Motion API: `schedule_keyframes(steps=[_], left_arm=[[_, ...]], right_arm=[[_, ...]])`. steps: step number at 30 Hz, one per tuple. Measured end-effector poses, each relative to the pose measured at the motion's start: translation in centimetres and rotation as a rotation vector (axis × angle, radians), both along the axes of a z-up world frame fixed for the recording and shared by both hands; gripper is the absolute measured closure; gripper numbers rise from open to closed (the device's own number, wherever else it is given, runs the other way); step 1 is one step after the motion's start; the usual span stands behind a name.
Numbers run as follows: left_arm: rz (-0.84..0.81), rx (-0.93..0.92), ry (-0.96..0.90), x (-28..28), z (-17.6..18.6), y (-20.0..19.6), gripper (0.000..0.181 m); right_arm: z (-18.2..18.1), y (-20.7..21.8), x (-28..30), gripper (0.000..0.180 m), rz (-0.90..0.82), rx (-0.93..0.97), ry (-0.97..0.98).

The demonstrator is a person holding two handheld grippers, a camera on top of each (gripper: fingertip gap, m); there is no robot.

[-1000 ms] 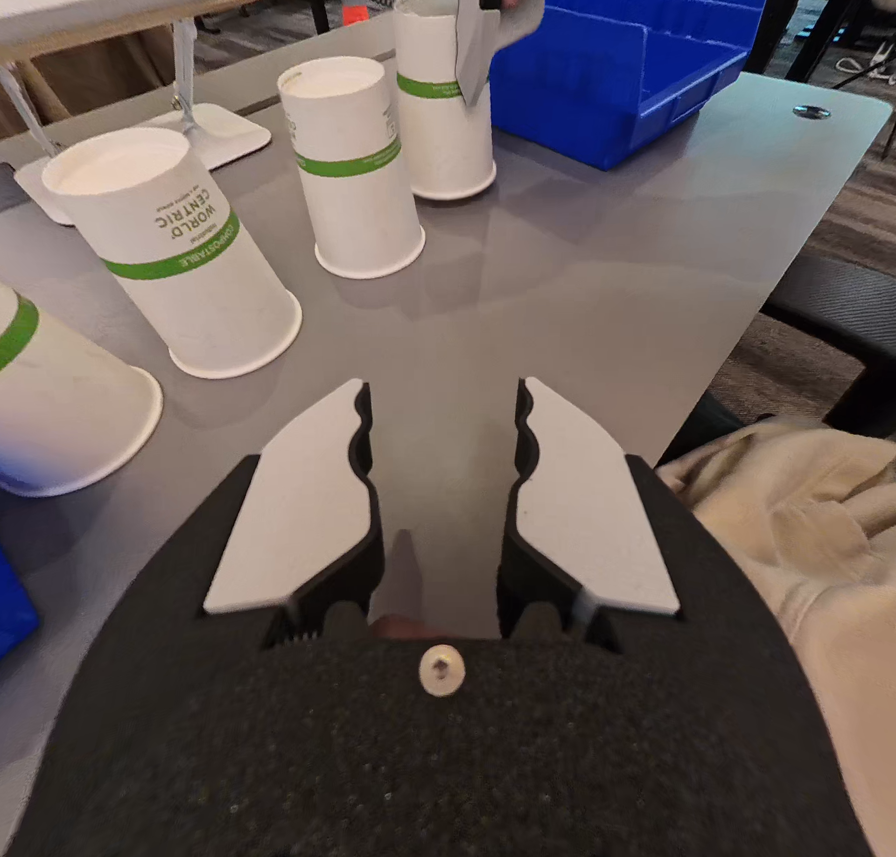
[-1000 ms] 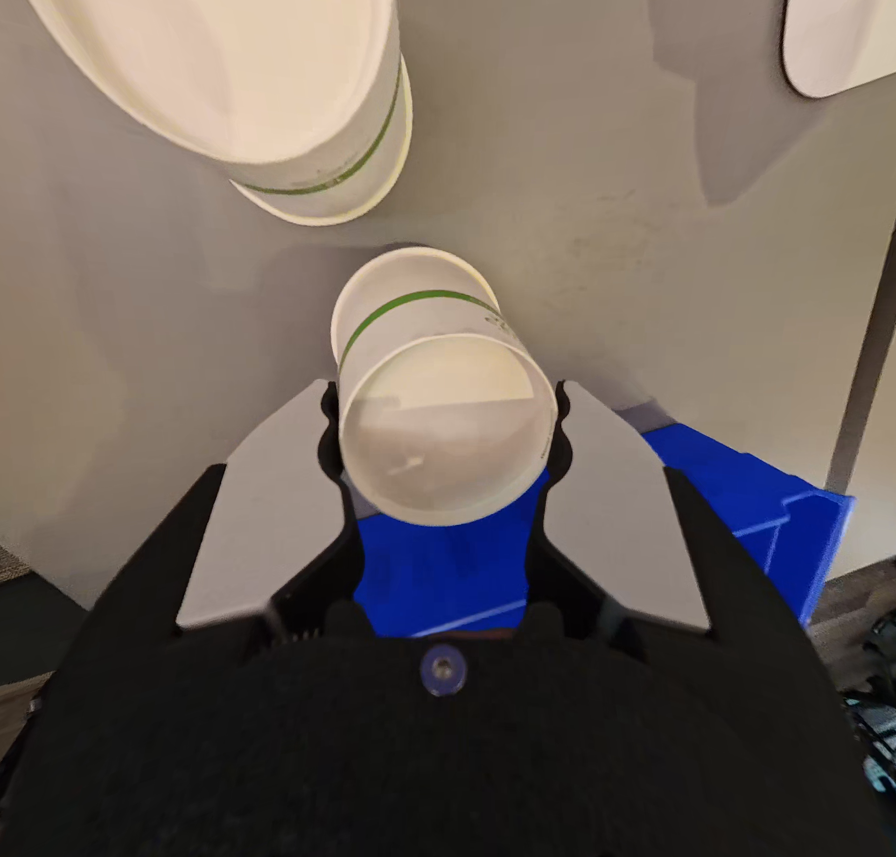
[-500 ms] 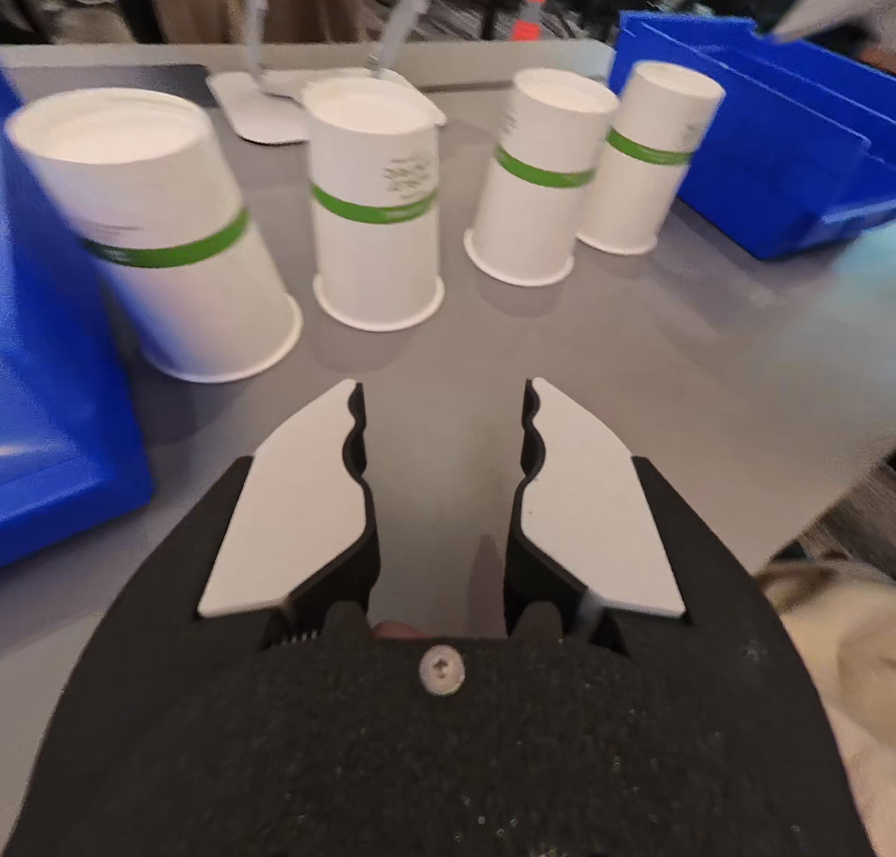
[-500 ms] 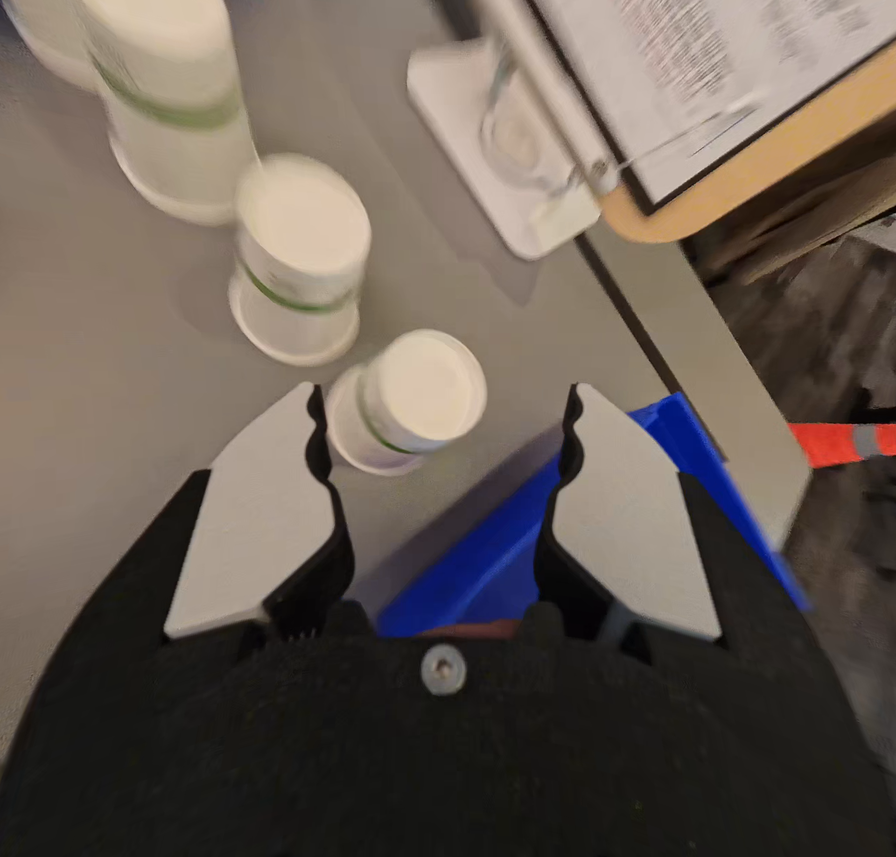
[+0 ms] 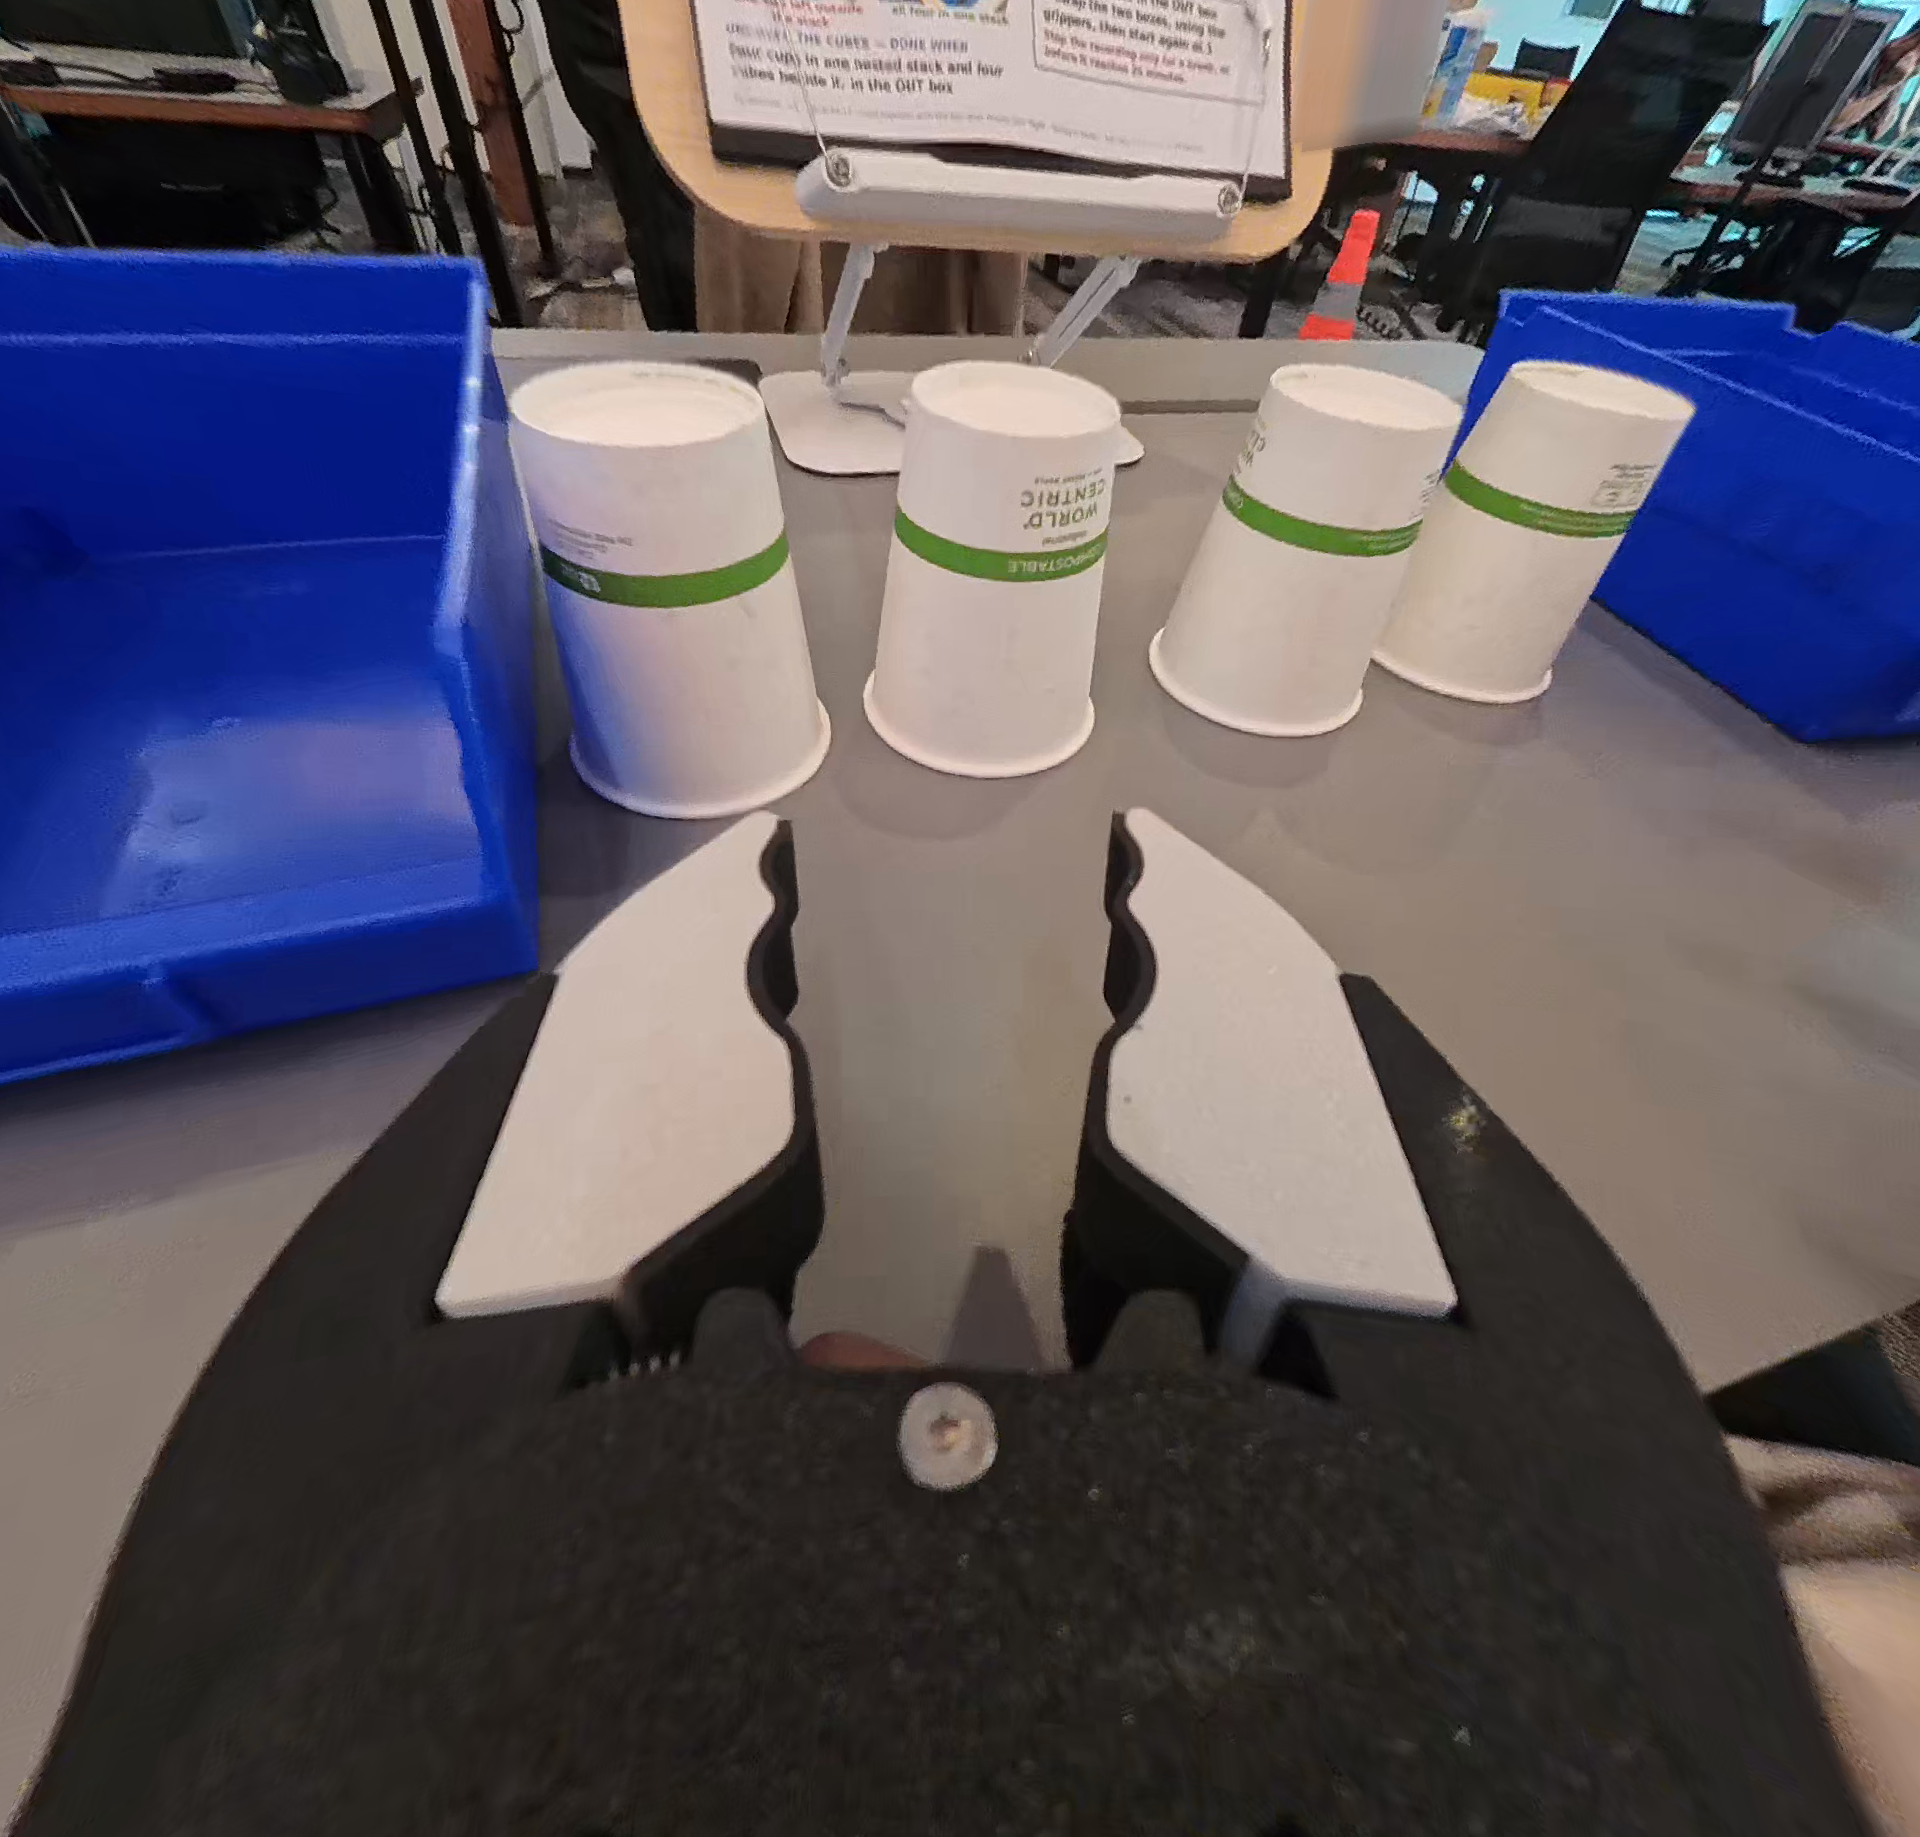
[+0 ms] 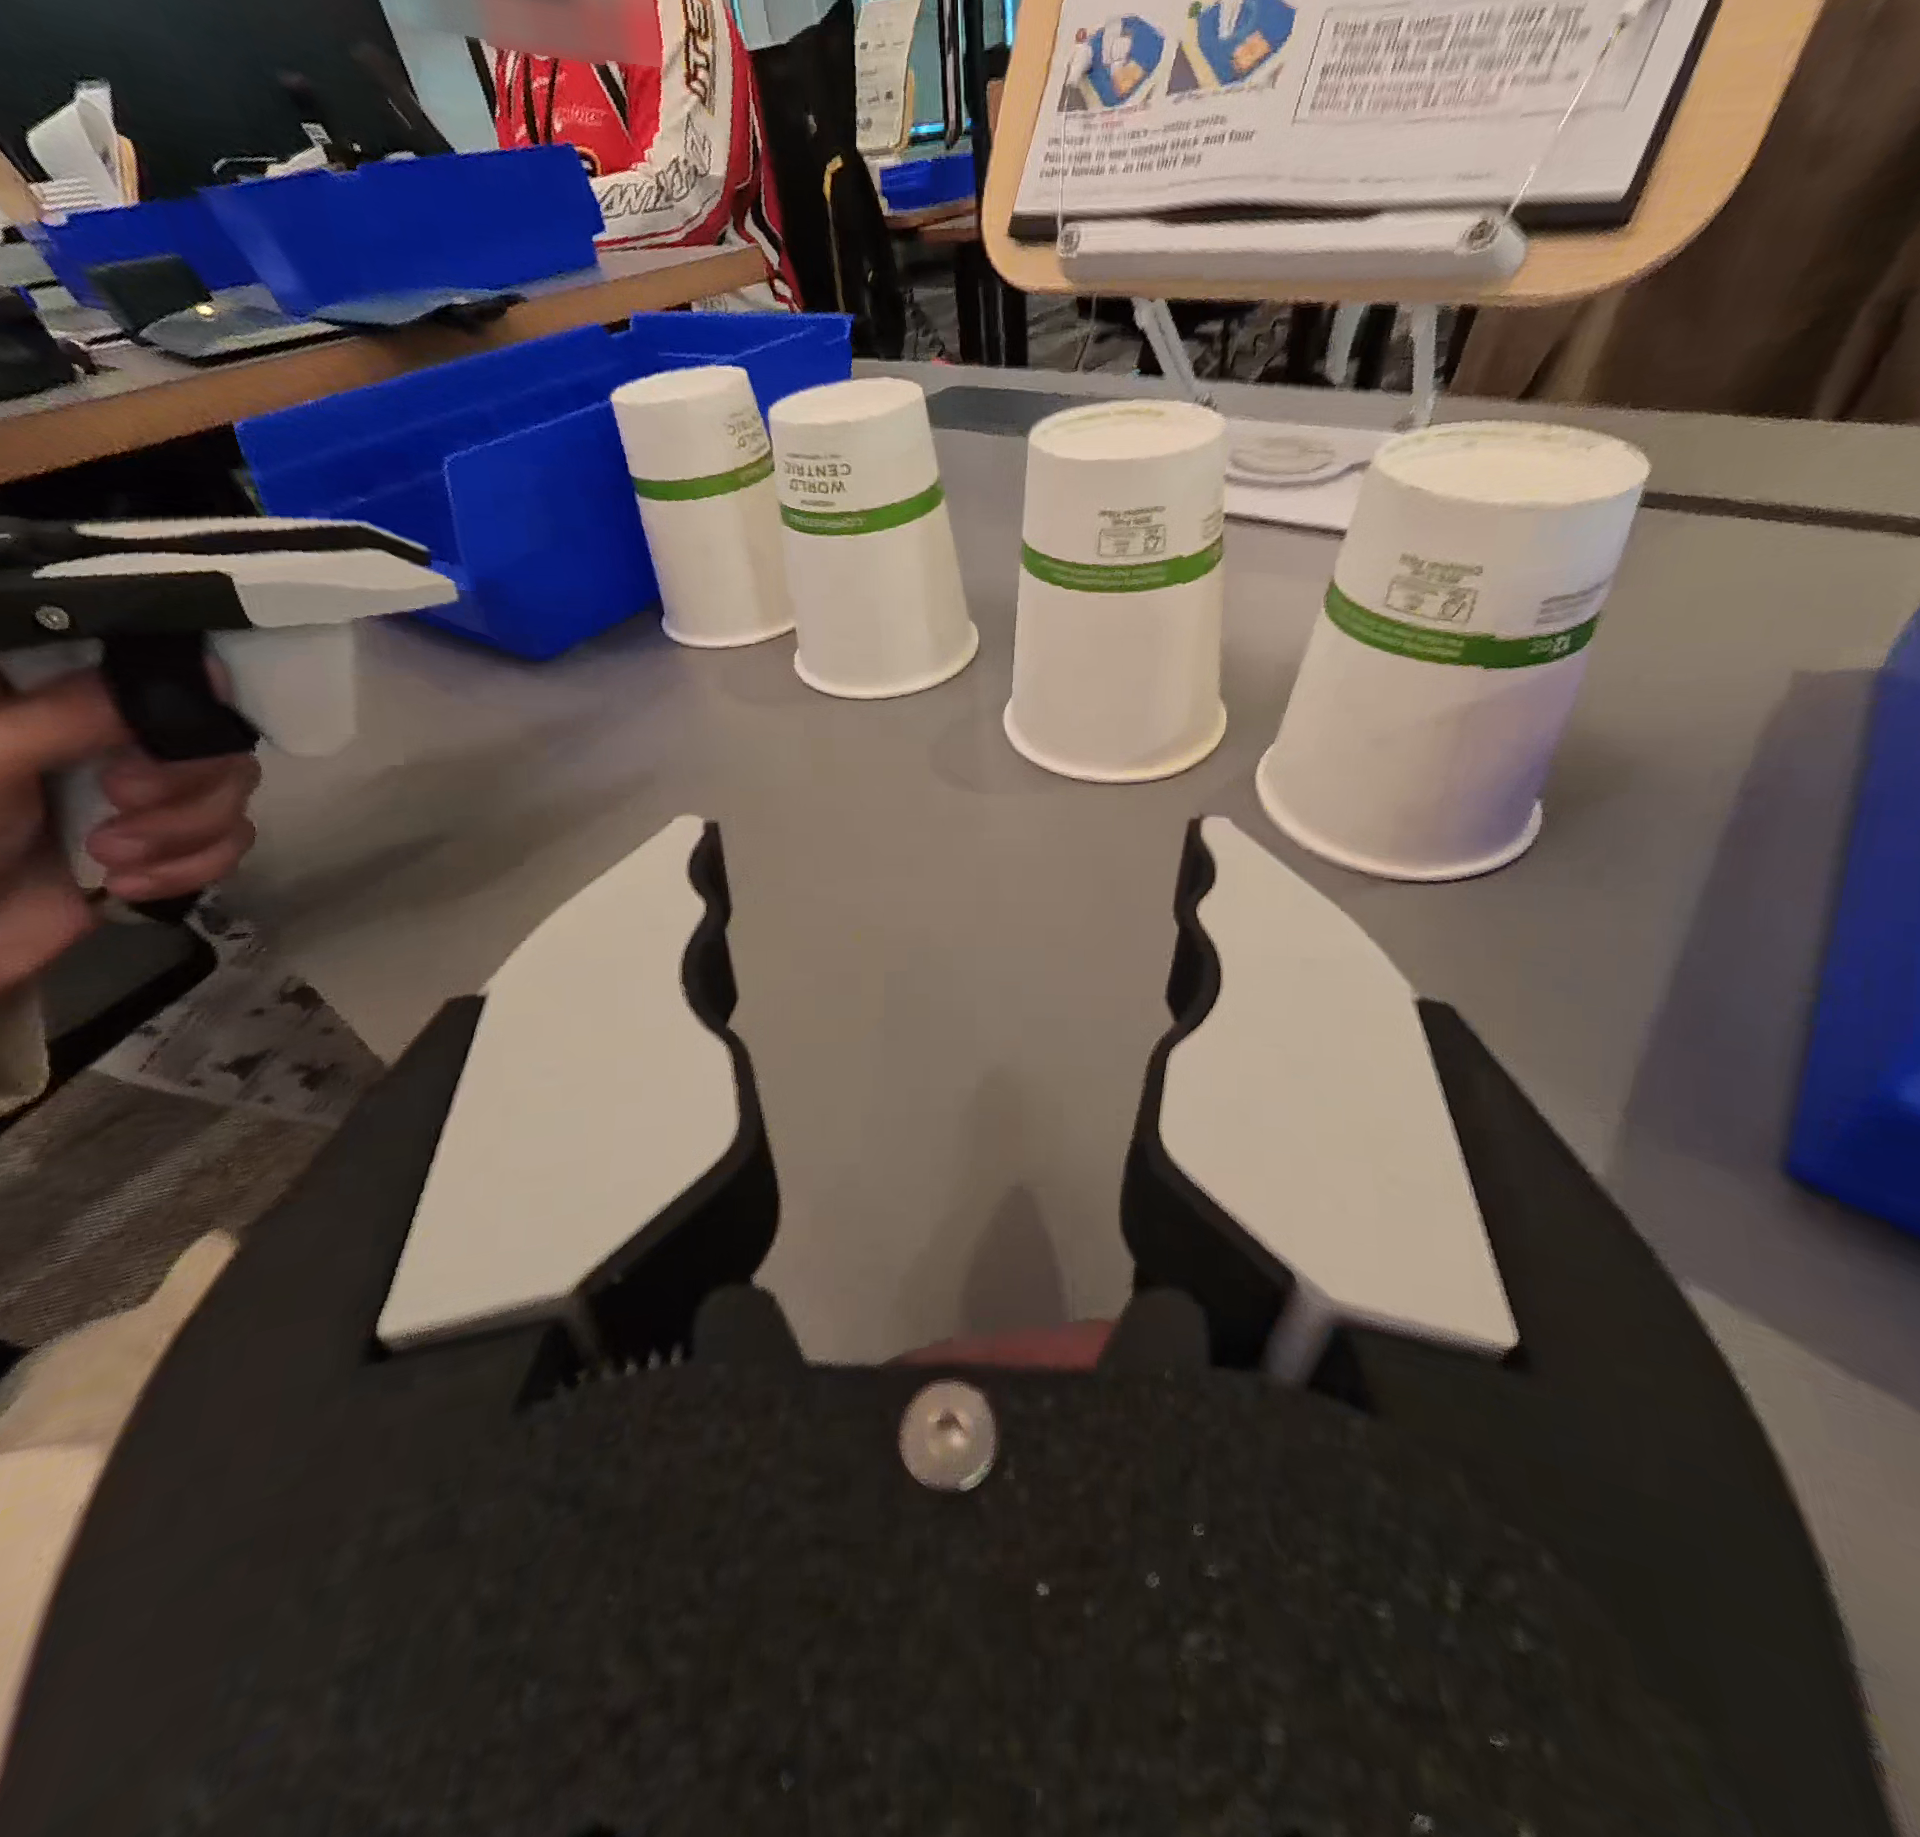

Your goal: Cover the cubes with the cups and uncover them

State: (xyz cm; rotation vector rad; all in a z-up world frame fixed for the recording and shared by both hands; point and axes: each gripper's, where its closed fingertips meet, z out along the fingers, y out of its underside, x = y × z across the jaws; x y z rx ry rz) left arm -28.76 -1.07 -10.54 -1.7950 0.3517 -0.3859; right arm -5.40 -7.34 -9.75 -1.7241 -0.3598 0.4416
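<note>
Before cups [image 5: 977, 582], bare table [image 5: 1455, 956].

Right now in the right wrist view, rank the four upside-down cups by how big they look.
1. Rightmost cup
2. Second cup from the right
3. Third cup from the right
4. Leftmost cup, partly hidden by its neighbour

All four look like the same kind of cup; the ranking follows nearness to the camera, not true size.

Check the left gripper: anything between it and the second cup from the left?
Nothing visible. The left gripper is open and empty, and only bare grey table lies between its fingertips and that upside-down cup. The neighbouring cup and blue bin sit off to the left.
</note>
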Motion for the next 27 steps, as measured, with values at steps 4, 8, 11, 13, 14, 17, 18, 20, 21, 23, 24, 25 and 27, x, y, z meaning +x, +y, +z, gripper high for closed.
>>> schedule_keyframes(steps=[4, 8, 11, 13, 14, 17, 18, 20, 21, 23, 24, 25, 27], left_arm=[[0.045, 0.035, 0.000, -1.1, 0.6, -0.4, 0.125], [0.037, 0.032, 0.002, -1.2, -0.2, -0.7, 0.128], [0.006, 0.059, 0.031, -0.5, -0.4, -0.8, 0.129], [-0.010, 0.048, 0.060, -0.1, -0.9, -1.0, 0.128], [-0.023, 0.041, 0.065, 0.2, -1.1, -1.1, 0.128], [-0.041, 0.023, 0.078, 0.6, -1.6, -1.3, 0.127], [-0.044, 0.019, 0.082, 0.6, -1.7, -1.2, 0.127], [-0.053, 0.003, 0.097, 0.8, -2.1, -1.1, 0.128], [-0.050, -0.006, 0.104, 0.7, -2.4, -1.0, 0.128], [-0.049, -0.019, 0.105, 0.6, -2.7, -0.9, 0.128], [-0.054, -0.025, 0.099, 0.7, -2.8, -0.9, 0.128], [-0.058, -0.030, 0.094, 0.7, -2.8, -0.9, 0.128], [-0.054, -0.029, 0.091, 0.6, -2.7, -0.8, 0.128]], right_arm=[[0.6, -0.3, 1.2, 0.100, -0.058, 0.097, -0.080], [0.0, -0.1, 1.1, 0.101, -0.036, 0.067, -0.068], [-0.6, 0.2, 1.5, 0.102, -0.052, 0.049, -0.079], [-0.7, 0.3, 1.5, 0.102, -0.053, 0.043, -0.085], [-0.7, 0.3, 1.5, 0.102, -0.054, 0.044, -0.088], [-0.9, 0.3, 1.3, 0.102, -0.051, 0.044, -0.100], [-1.0, 0.3, 1.3, 0.103, -0.049, 0.042, -0.104], [-1.2, 0.3, 1.1, 0.103, -0.043, 0.036, -0.115], [-1.2, 0.3, 1.0, 0.103, -0.041, 0.034, -0.119], [-1.2, 0.3, 1.0, 0.103, -0.041, 0.035, -0.118], [-1.2, 0.3, 1.0, 0.103, -0.039, 0.032, -0.116], [-1.3, 0.3, 1.0, 0.103, -0.037, 0.027, -0.114], [-1.4, 0.3, 1.1, 0.103, -0.038, 0.018, -0.108]])
